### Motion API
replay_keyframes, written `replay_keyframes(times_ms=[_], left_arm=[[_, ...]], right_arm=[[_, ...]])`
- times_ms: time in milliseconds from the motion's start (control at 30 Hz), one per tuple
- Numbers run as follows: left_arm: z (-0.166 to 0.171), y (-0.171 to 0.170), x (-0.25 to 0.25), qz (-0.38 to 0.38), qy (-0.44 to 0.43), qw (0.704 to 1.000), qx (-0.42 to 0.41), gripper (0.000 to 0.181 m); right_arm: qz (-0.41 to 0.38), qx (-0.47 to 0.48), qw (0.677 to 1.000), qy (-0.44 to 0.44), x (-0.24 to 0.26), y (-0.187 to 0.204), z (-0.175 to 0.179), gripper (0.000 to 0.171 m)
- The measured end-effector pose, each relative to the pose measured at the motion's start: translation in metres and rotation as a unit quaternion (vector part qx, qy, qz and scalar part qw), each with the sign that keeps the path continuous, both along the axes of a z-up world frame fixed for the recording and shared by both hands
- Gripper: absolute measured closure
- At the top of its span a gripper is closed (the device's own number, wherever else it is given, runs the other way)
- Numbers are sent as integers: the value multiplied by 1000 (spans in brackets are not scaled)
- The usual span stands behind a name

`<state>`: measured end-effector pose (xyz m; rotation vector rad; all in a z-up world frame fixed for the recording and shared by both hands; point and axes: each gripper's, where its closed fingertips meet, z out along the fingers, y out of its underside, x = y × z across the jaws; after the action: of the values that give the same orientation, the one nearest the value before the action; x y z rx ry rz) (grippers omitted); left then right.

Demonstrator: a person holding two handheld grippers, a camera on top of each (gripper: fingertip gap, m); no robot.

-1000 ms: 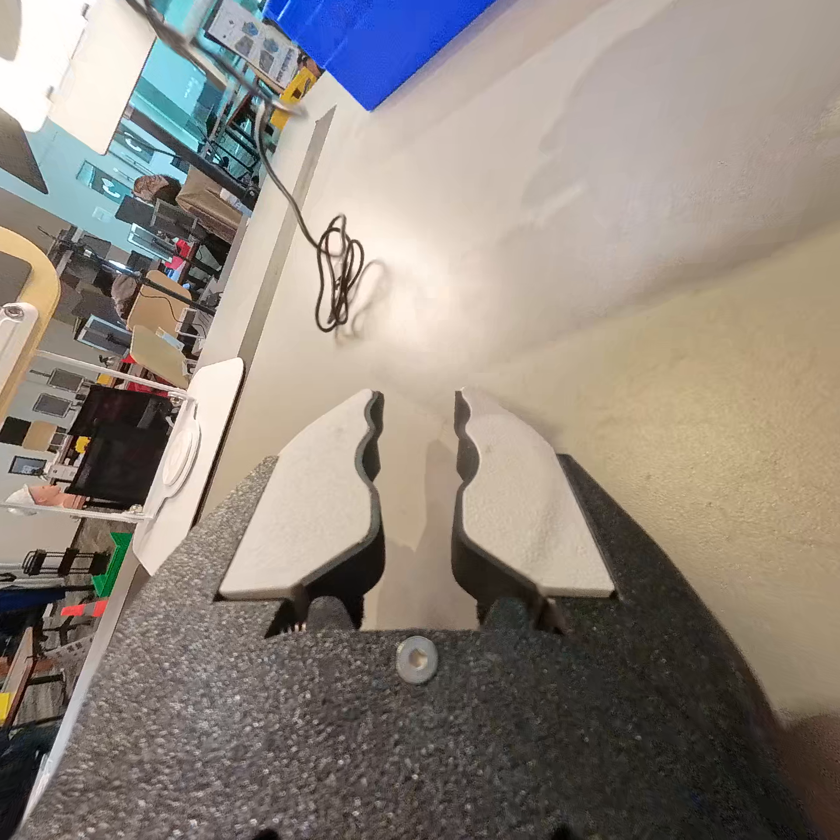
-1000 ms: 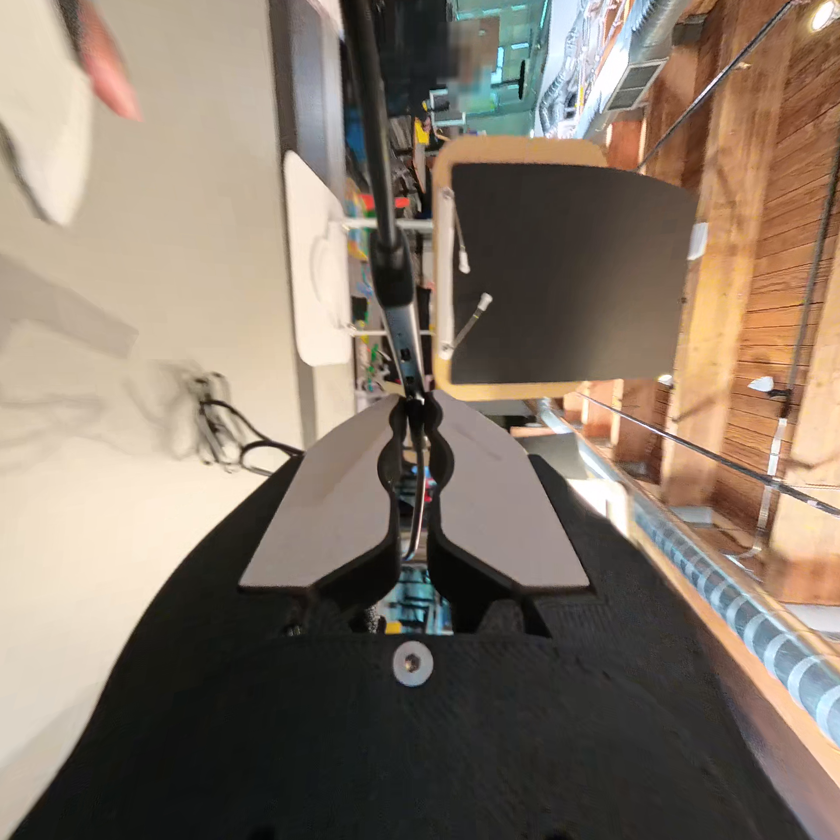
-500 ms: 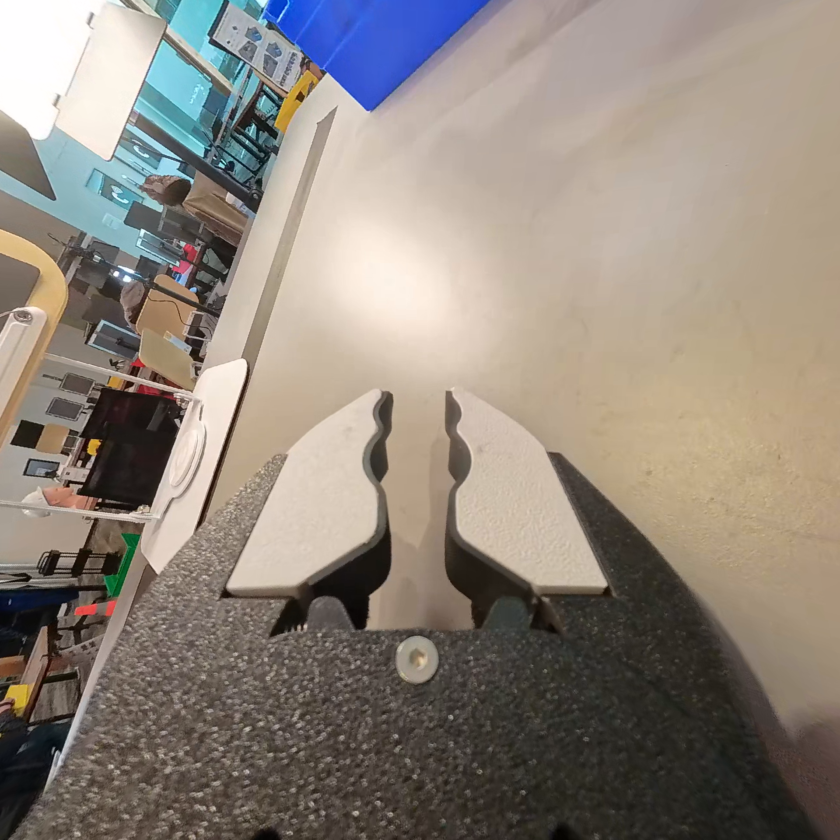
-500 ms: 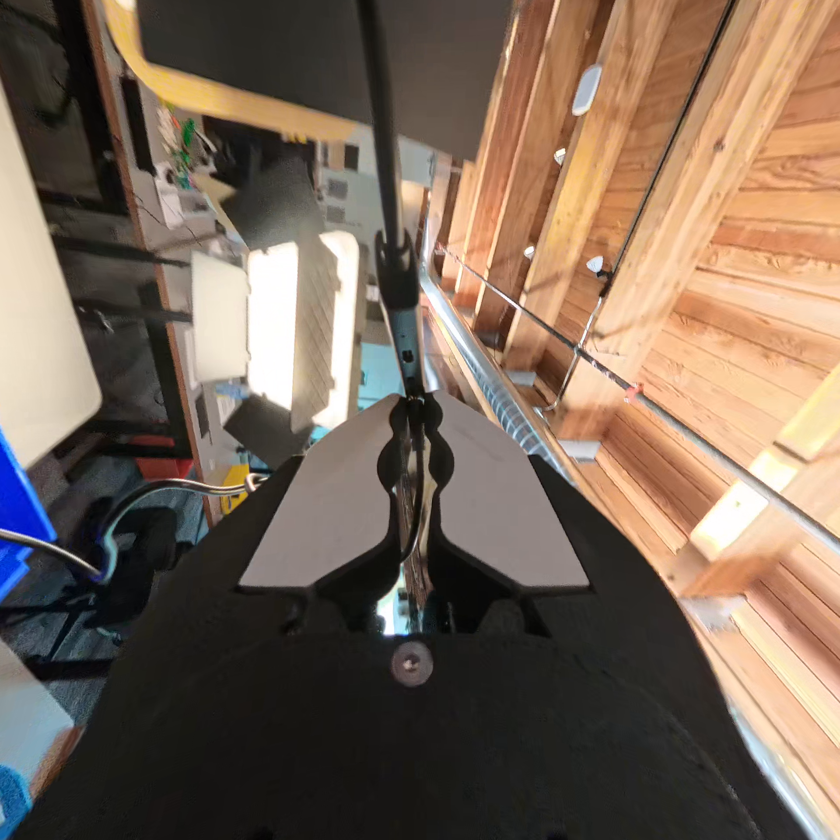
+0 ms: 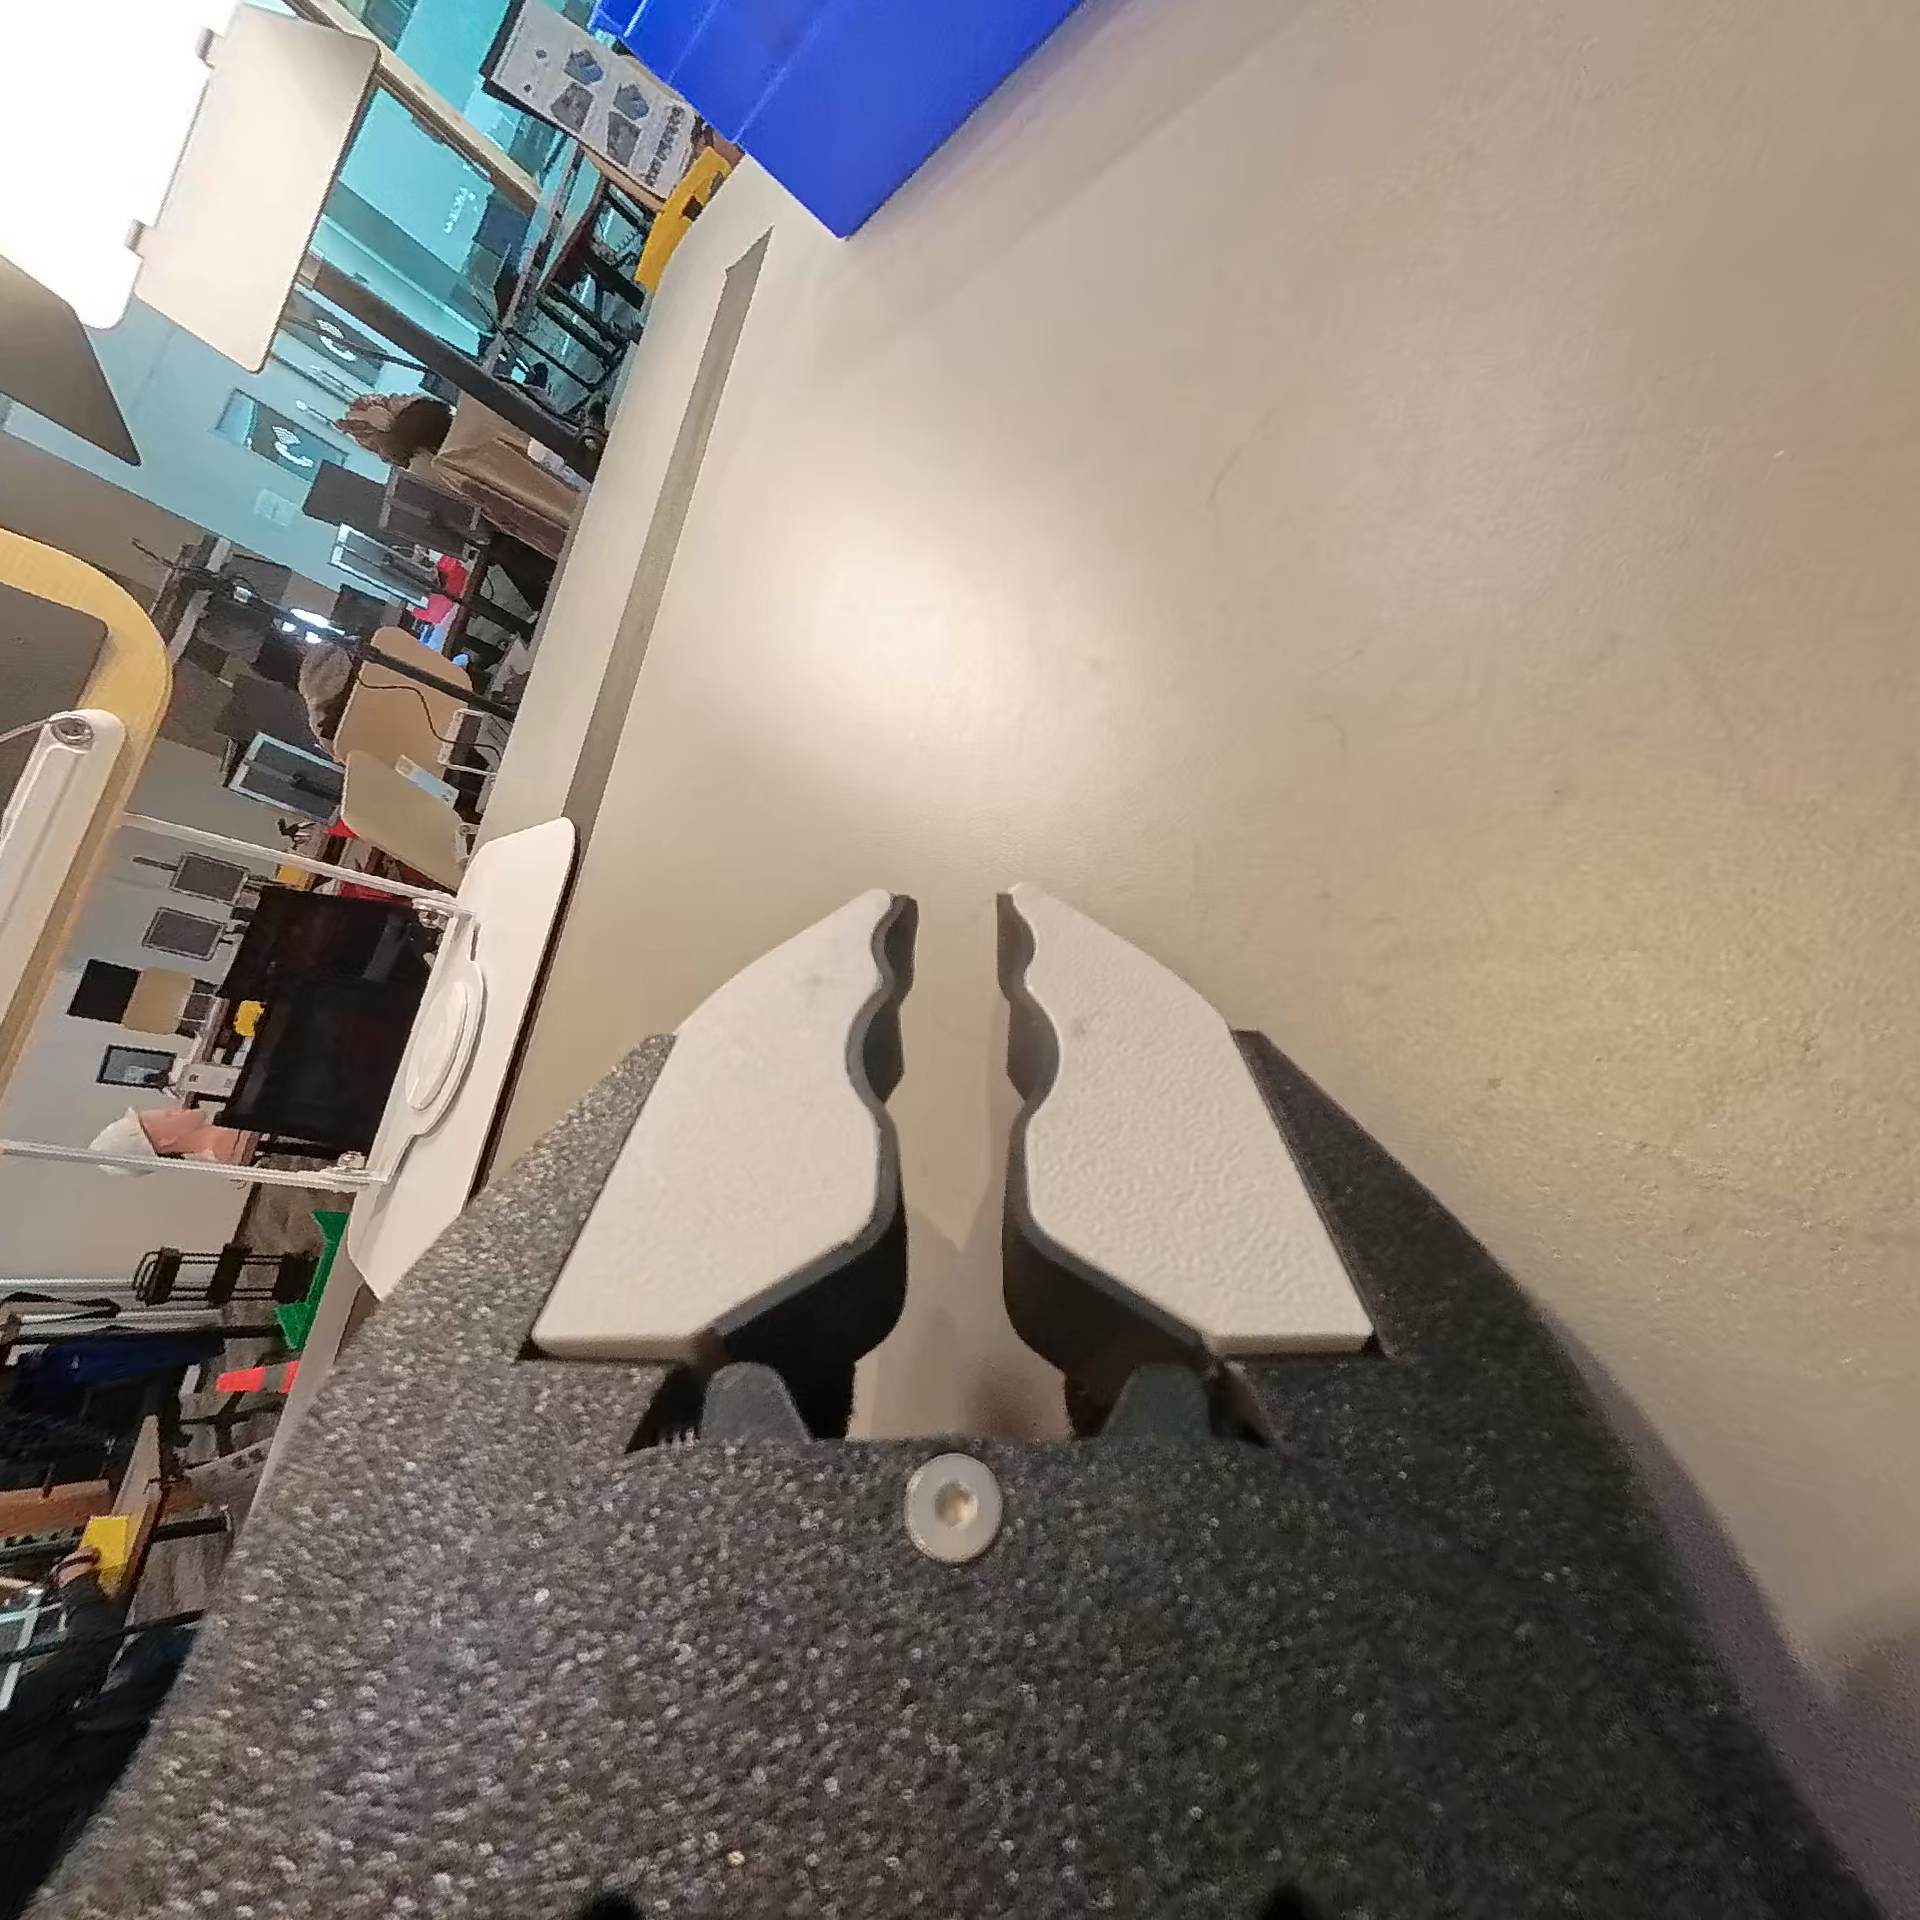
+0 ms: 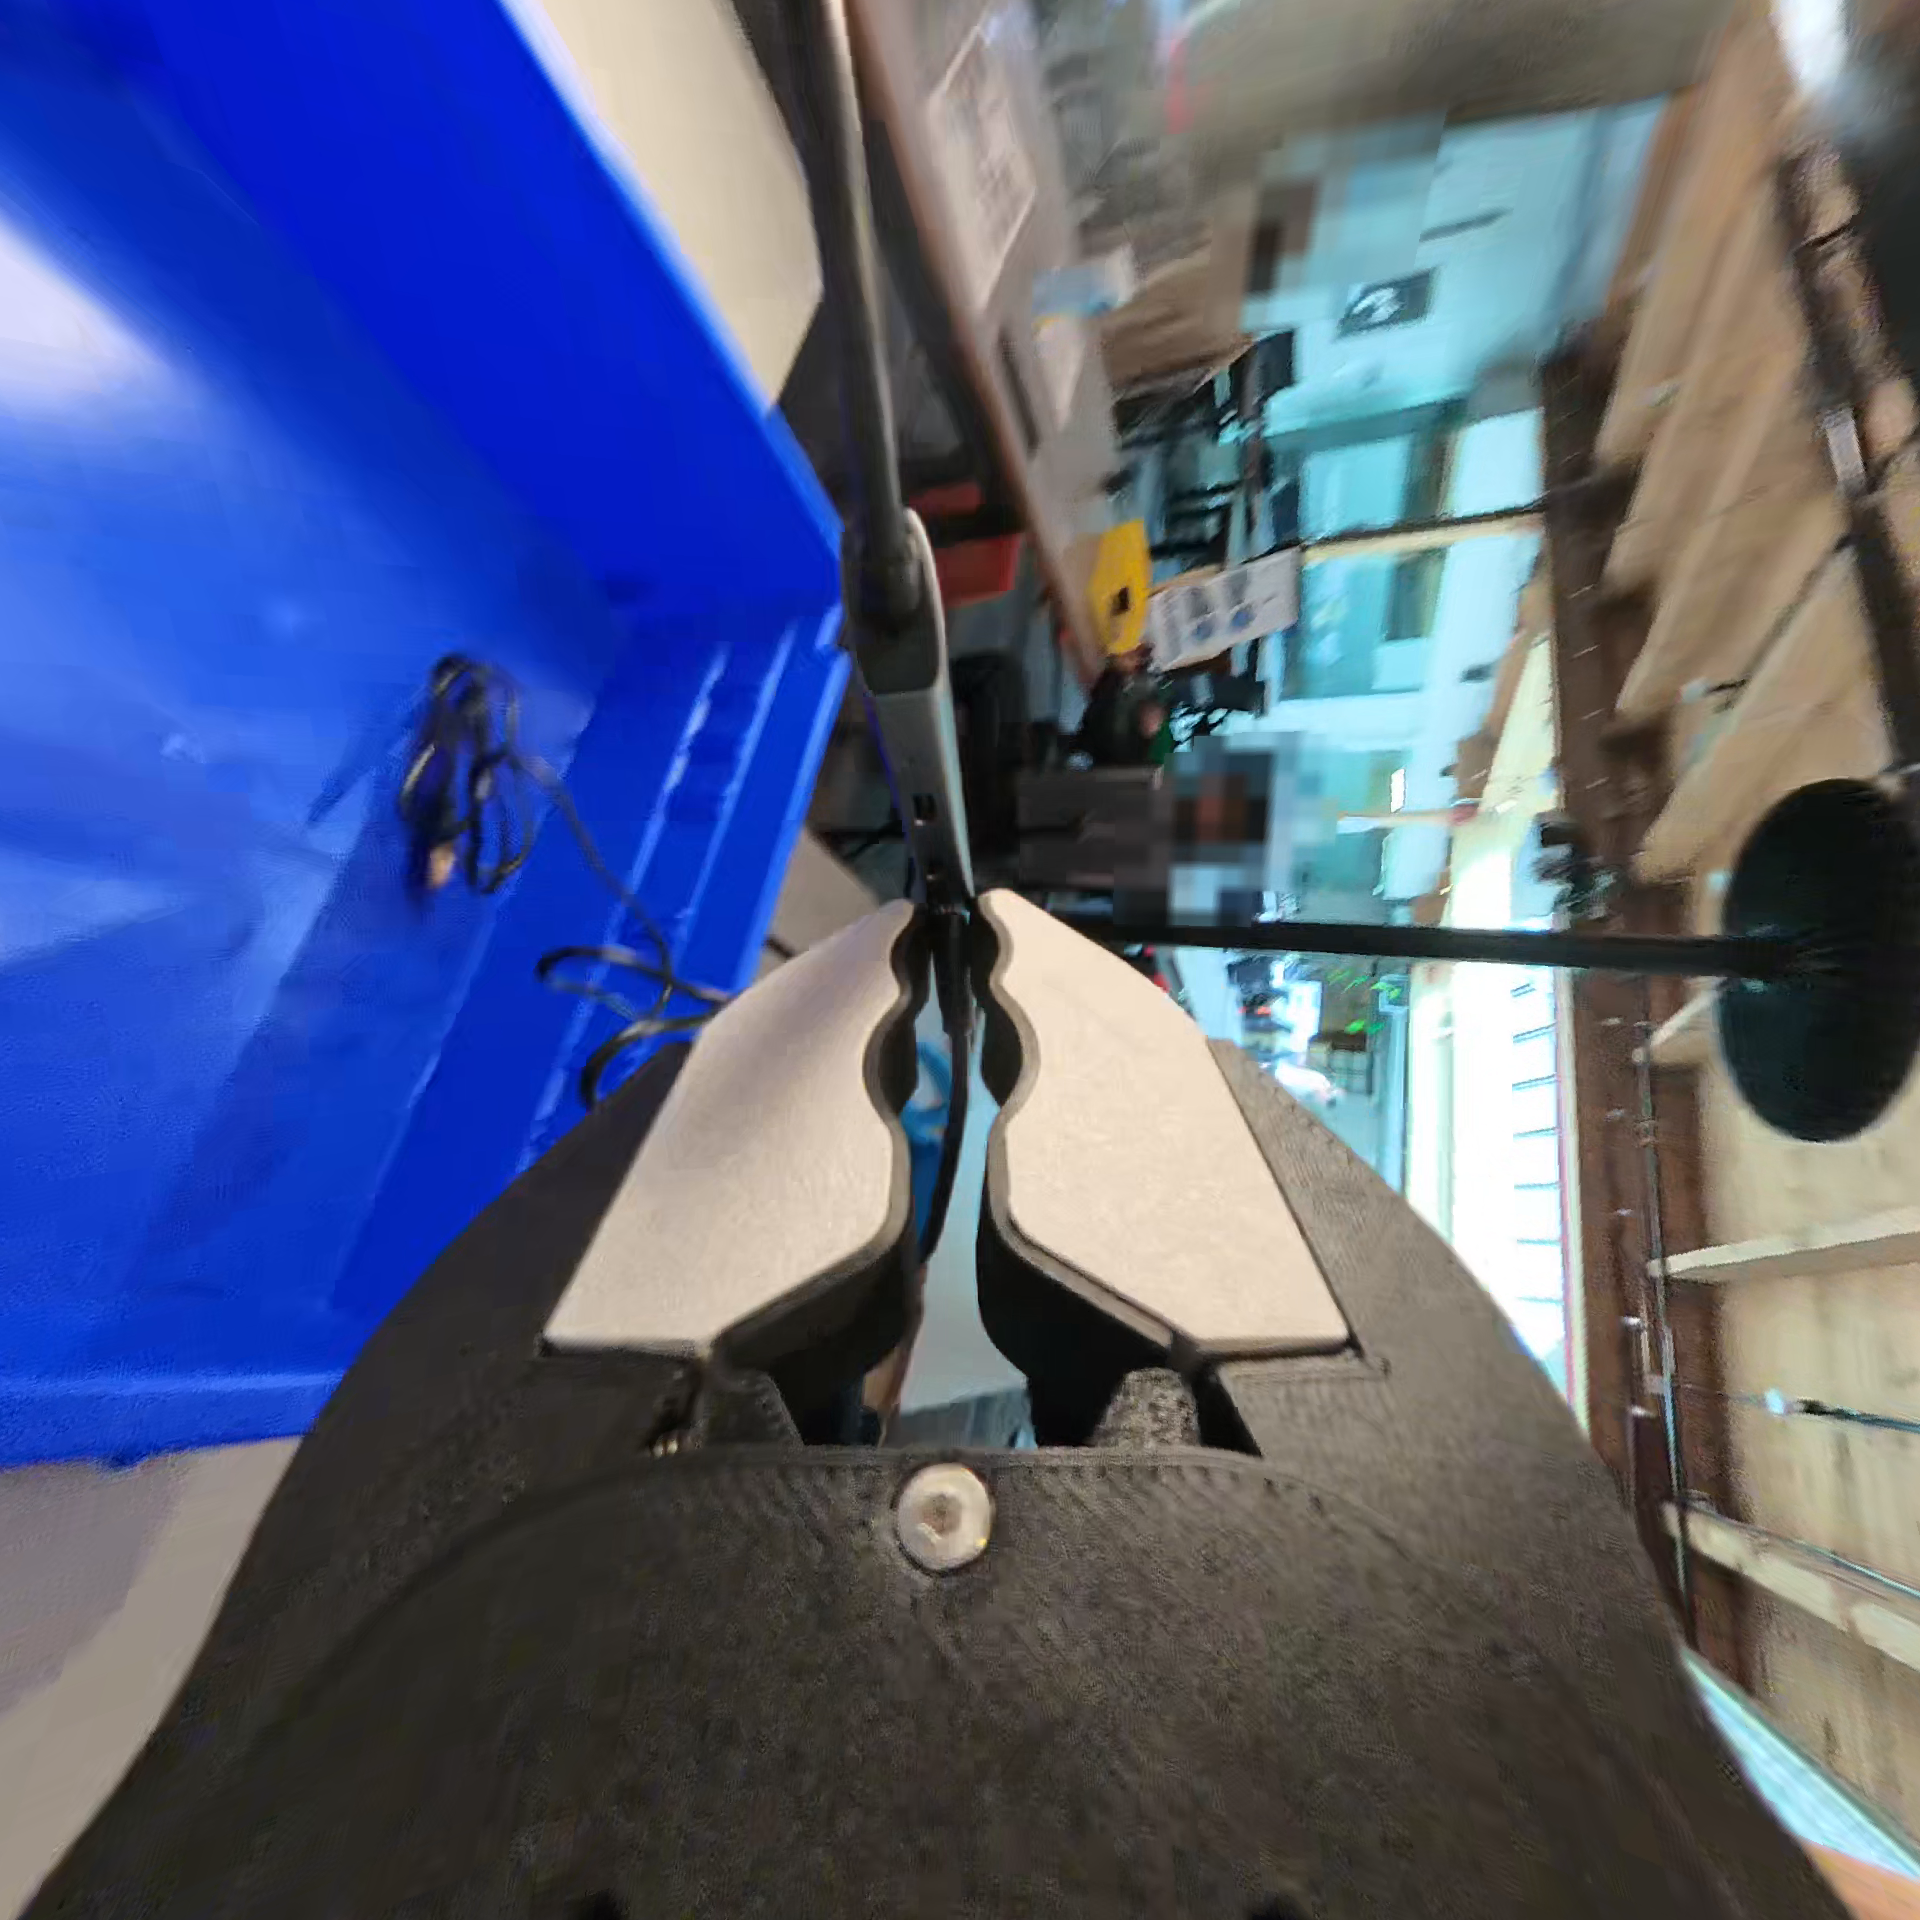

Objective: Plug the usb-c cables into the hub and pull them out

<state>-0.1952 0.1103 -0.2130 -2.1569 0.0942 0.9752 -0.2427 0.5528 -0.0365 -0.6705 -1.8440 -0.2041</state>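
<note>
While my right claw [image 6: 948,902] keeps its tips pinched on the black cable [image 6: 951,1091] plugged into the grey hub [image 6: 920,707] straight ahead, the view has swung from wooden beams to a blue bin [image 6: 312,623] on its left, a cable coil [image 6: 468,774] inside. My left claw [image 5: 951,906] stays slightly parted, empty, over the bare beige table [image 5: 1351,623].

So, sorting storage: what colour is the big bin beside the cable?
Bright blue; the bin shows best in the right wrist view.
</note>
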Motion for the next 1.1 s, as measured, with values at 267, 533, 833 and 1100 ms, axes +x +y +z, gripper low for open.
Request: replay_keyframes(times_ms=[267,533,833,1100], left_arm=[[-1,0,-2,3,1,1000,-3,168],[2,0,3,-17,-5,1000,9,161],[22,-3,1,-6,-44,995,90,177],[48,-14,12,-5,-113,973,199,181]], right_arm=[[-48,-59,980,-184,24,-3,-114,163],[-37,-228,951,-207,22,-37,-96,139],[92,-293,942,-139,66,-160,-35,134],[166,-468,864,-88,97,-318,-121,162]])
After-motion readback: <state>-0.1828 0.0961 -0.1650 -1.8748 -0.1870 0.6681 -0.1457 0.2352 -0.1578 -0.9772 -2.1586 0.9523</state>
